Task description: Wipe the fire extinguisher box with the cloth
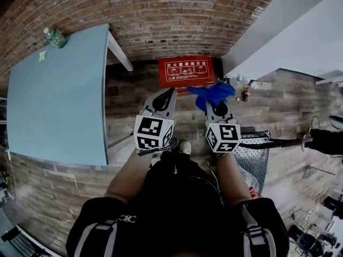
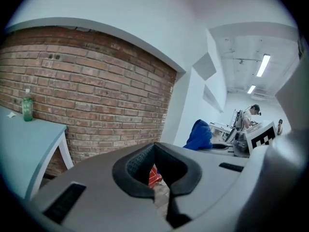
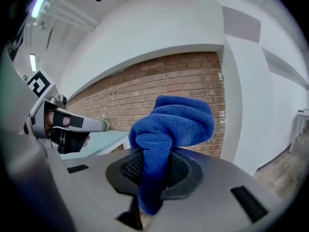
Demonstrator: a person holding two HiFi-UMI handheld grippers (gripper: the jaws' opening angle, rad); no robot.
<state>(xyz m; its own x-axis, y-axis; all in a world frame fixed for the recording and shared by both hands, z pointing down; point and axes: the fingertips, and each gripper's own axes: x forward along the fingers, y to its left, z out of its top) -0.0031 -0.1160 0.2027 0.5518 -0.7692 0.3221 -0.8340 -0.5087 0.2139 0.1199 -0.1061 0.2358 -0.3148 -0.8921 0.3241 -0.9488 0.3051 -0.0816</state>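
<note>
The red fire extinguisher box [image 1: 186, 71] stands on the floor against the brick wall, its white instruction print facing up. A sliver of the box [image 2: 153, 176] shows through my left gripper's pads. My right gripper [image 1: 217, 108] is shut on a blue cloth [image 1: 214, 94], held just in front of the box's right corner. The cloth [image 3: 174, 124] bunches up above the jaws of the right gripper [image 3: 152, 173]. My left gripper [image 1: 166, 98] hovers short of the box's near edge. The left gripper [image 2: 155, 170] holds nothing, its jaws together.
A light blue table [image 1: 59, 95] stands at the left, with a green bottle [image 1: 55, 37] at its far corner. A metal tread plate [image 1: 254, 159] lies on the floor at the right. A white wall [image 1: 300, 31] rises beyond the box's right side. Another person [image 1: 327, 141] is at the far right.
</note>
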